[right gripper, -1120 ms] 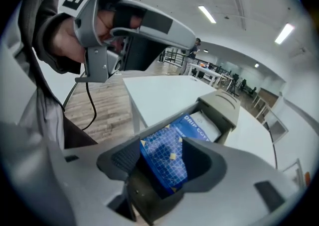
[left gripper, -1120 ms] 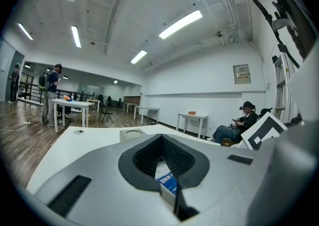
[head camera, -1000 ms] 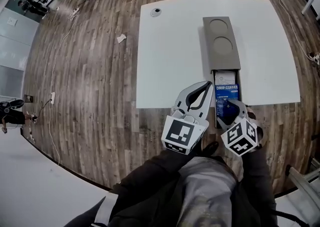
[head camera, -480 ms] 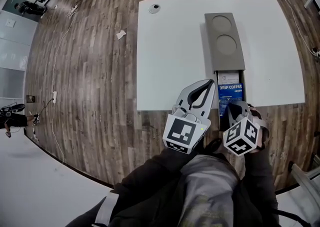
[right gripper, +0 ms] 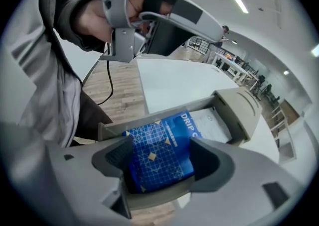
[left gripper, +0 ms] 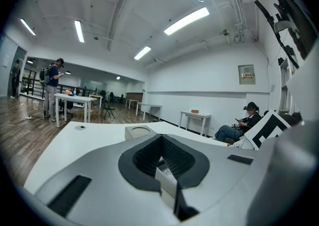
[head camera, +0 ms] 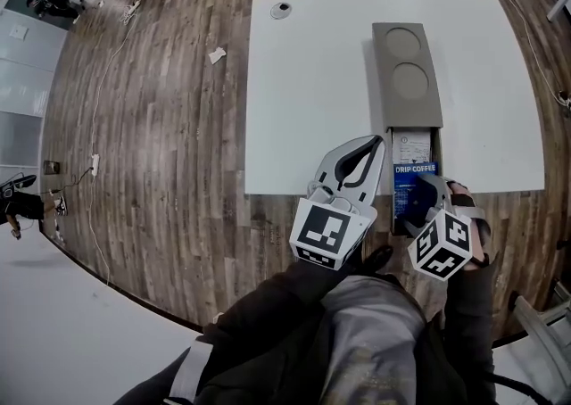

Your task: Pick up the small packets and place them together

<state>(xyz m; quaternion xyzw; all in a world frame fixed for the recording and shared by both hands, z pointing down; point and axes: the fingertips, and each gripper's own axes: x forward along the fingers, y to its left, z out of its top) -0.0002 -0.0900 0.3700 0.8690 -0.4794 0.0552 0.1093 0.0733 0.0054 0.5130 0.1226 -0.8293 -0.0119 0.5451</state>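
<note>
One blue packet (head camera: 409, 182), lettered DRIP COFFEE, lies flat in the open drawer (head camera: 391, 202). In the right gripper view the packet (right gripper: 164, 135) fills most of the drawer's (right gripper: 129, 123) width.

Behind it in the same drawer, on the box side, we note a white piece (head camera: 413, 143) with print. Whether it is a packet or a slip, we cannot tell.

The drawer is pulled out of a grey box (head camera: 419, 113) whose top carries two round recesses. The box sits on a white table (head camera: 312, 82), and the drawer overhangs the table's near edge.

The right gripper (head camera: 424, 189) tips steeply down into the drawer. Its jaws have just been opening and stand wide apart. The blue packet's near end lies between them (right gripper: 160, 150), and we see no squeeze on it.

The left gripper (head camera: 375, 146) sits just left of the drawer, over the table's near edge, and points about level across the top. In its own view the jaws (left gripper: 160, 136) meet at the tips, with nothing held. The box (left gripper: 139, 131) shows just beyond them.

Around the table we note the wood floor (head camera: 161, 127). A small disc (head camera: 281, 9) lies near the far left corner of the table. The left gripper view takes in a long room with more tables. One person (left gripper: 52, 88) stands at the left and another (left gripper: 241, 123) sits at the right.
</note>
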